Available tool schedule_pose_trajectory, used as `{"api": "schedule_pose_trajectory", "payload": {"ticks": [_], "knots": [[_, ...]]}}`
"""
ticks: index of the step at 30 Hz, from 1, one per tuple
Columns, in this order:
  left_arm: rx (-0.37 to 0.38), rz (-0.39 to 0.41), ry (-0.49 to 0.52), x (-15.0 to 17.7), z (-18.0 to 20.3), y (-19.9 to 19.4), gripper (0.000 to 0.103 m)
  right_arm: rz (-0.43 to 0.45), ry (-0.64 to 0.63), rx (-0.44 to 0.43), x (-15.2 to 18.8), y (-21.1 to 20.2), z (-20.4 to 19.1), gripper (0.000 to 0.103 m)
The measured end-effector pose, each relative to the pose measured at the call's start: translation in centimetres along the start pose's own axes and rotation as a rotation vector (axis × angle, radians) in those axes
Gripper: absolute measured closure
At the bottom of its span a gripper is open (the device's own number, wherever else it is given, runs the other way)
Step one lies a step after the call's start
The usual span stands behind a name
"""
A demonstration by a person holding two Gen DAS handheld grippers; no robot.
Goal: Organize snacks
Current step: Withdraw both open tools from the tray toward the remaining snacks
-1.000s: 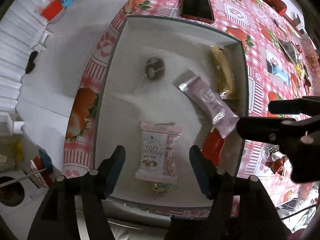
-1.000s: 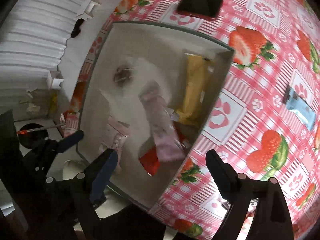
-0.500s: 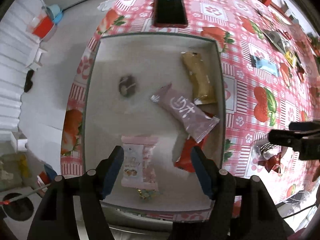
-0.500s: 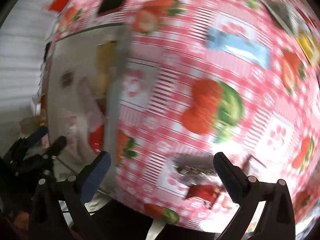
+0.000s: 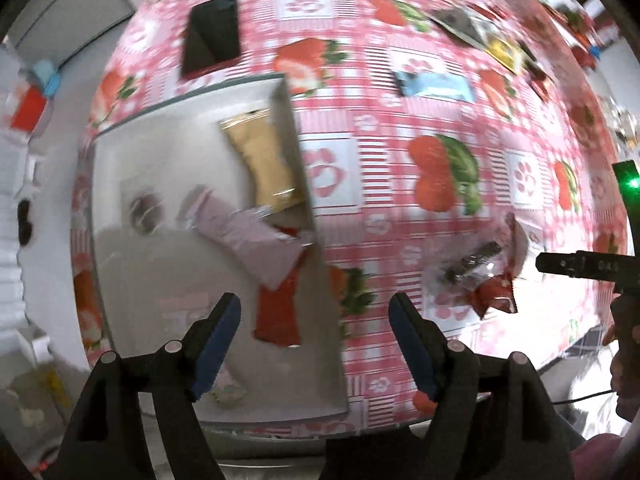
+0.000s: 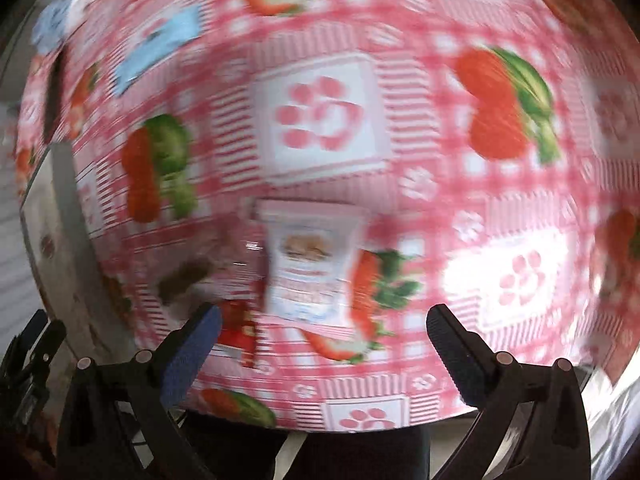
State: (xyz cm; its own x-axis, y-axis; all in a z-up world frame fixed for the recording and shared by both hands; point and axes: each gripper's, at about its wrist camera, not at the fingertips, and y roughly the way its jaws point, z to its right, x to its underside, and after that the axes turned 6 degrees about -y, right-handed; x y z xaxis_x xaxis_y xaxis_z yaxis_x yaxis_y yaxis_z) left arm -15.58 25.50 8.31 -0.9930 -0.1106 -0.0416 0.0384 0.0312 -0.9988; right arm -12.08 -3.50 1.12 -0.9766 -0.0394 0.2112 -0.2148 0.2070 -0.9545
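While both views are smeared by blur, the layout reads clearly enough. The left gripper [image 5: 314, 320] hangs with its jaws spread wide and nothing between them, above the right wall of the grey tray [image 5: 320, 312], which sits on the strawberry tablecloth [image 5: 400, 160]. Inside the tray lie a gold packet [image 5: 266, 164] against the far right wall, a pink bar wrapper [image 5: 248, 240] slanting across the middle, a red packet [image 5: 278, 312] near the right wall under the pink one, and a small dark round sweet [image 5: 144, 210] to the left. A black phone [image 5: 212, 34] lies on the cloth beyond the tray, and a blue packet [image 5: 434, 86] lies farther right.

The right gripper [image 6: 322, 334] is also wide open and empty, poised over a white-and-pink snack pouch [image 6: 310, 262] lying on the cloth just beyond its fingertips. A small red wrapper [image 6: 240, 328] sits just left of the pouch, close to the left finger [image 6: 192, 354]. The tray's edge [image 6: 64, 200] shows at the far left.
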Motion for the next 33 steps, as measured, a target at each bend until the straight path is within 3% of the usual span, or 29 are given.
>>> {"api": "schedule_pose_trajectory", "payload": {"ticks": [6, 13, 18, 23, 26, 29, 33], "knots": [[-0.014, -0.017, 0.133, -0.5, 4.1, 1.3, 0.023, -0.013, 0.019, 0.016, 1.4, 1.6, 2.2, 0.000], [-0.053, -0.019, 0.270, -1.3, 8.4, 3.2, 0.023, 0.026, 0.004, 0.027, 1.7, 4.3, -0.6, 0.000], [-0.055, -0.027, 0.319, -2.1, 10.6, 4.6, 0.023, 0.040, -0.063, 0.132, 0.7, 5.4, -1.4, 0.000], [-0.019, -0.038, 0.375, -2.6, 13.3, 6.0, 0.023, 0.039, -0.031, 0.153, 1.5, 6.2, 2.1, 0.000], [-0.004, -0.064, 0.418, -2.3, 15.2, 7.3, 0.023, 0.030, -0.002, 0.121, 2.1, 6.5, 4.2, 0.000], [-0.014, -0.076, 0.456, -2.0, 16.6, 8.5, 0.021, 0.024, -0.013, 0.118, 2.5, 6.7, 5.2, 0.000], [-0.062, -0.028, 0.443, -2.4, 17.0, 8.6, 0.015, 0.022, -0.029, 0.121, 2.3, 6.6, 6.8, 0.000]]}}
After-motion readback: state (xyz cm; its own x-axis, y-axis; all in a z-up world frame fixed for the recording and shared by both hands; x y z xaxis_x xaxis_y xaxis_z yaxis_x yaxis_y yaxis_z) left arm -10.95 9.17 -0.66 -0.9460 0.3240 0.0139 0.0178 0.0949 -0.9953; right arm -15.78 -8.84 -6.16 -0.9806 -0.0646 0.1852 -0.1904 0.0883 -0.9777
